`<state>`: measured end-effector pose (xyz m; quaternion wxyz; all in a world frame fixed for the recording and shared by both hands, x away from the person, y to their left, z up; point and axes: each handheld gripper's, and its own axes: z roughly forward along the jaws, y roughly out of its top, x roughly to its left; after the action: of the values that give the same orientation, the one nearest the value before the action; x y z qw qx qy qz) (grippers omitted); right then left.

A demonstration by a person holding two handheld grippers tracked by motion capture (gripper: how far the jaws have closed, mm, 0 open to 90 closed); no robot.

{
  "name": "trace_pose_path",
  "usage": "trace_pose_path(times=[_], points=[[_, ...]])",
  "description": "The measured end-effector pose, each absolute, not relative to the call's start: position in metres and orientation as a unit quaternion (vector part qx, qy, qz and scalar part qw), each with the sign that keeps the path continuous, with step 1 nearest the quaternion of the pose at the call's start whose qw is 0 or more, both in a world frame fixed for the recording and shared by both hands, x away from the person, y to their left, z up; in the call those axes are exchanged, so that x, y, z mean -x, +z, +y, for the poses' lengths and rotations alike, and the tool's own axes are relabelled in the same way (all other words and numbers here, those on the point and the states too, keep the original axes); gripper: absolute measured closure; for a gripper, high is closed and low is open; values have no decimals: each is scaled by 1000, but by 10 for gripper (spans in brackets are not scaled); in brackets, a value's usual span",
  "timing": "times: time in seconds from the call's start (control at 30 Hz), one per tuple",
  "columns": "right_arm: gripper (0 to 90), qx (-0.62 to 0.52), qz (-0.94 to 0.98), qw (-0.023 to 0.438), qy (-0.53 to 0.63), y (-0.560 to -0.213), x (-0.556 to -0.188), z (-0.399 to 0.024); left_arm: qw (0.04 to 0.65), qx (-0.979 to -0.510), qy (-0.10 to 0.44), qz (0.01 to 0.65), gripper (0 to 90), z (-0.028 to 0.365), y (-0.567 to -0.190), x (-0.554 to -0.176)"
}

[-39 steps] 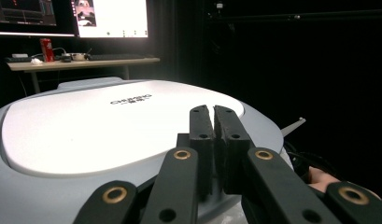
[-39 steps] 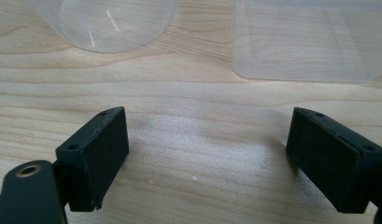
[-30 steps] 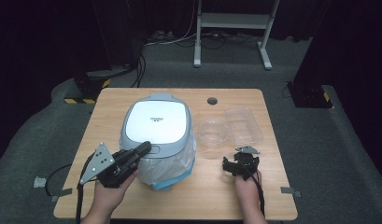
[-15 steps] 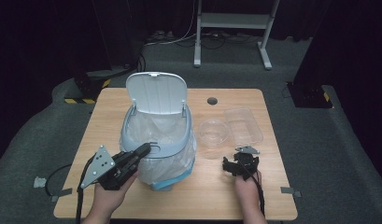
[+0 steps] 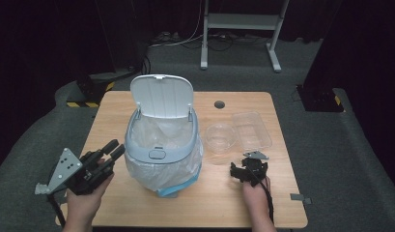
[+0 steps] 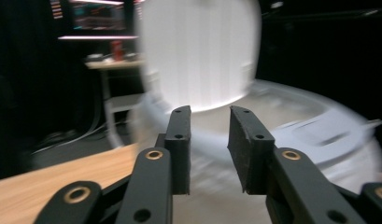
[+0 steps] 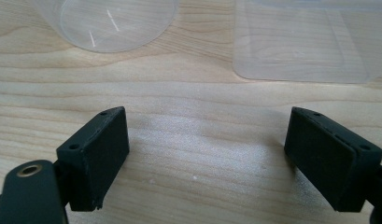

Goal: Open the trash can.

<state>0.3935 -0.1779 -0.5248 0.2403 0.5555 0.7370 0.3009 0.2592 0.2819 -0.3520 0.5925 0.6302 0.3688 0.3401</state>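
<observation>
Pale-blue bin (image 5: 161, 150) mid-frame: lid (image 5: 161, 95) already up. Left tongs (image 5: 113, 150) just opening, empty; right tongs (image 5: 248, 166) wide, empty. Clear bowl (image 5: 220, 137) & tray (image 5: 252, 129) on worktop (image 5: 282, 203) not yet binned.

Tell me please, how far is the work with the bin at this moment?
Done: the white hinged lid of the pale blue plastic-lined bin stands open. In hand: nothing; the left gripper, jaws just opened, is beside the bin, and the right gripper rests open on the wooden table. Probably left: the clear round bowl and clear rectangular tray lie untouched.
</observation>
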Motion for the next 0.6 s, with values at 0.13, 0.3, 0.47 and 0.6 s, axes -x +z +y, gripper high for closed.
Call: trace_pose_path(times=[0.13, 0.3, 0.47, 0.6], points=[[138, -556, 737, 240, 301, -525, -393, -178, 576, -628, 338, 399, 686, 301, -369, -265], [137, -556, 737, 240, 301, -525, -393, -178, 554, -631, 335, 427, 678, 313, -391, -273], [138, -556, 737, 239, 301, -525, -393, -178, 520, -644, 330, 453, 666, 319, -424, -287], [143, -553, 741, 234, 301, -524, -392, -178, 496, -659, 322, 465, 642, 322, -447, -296]])
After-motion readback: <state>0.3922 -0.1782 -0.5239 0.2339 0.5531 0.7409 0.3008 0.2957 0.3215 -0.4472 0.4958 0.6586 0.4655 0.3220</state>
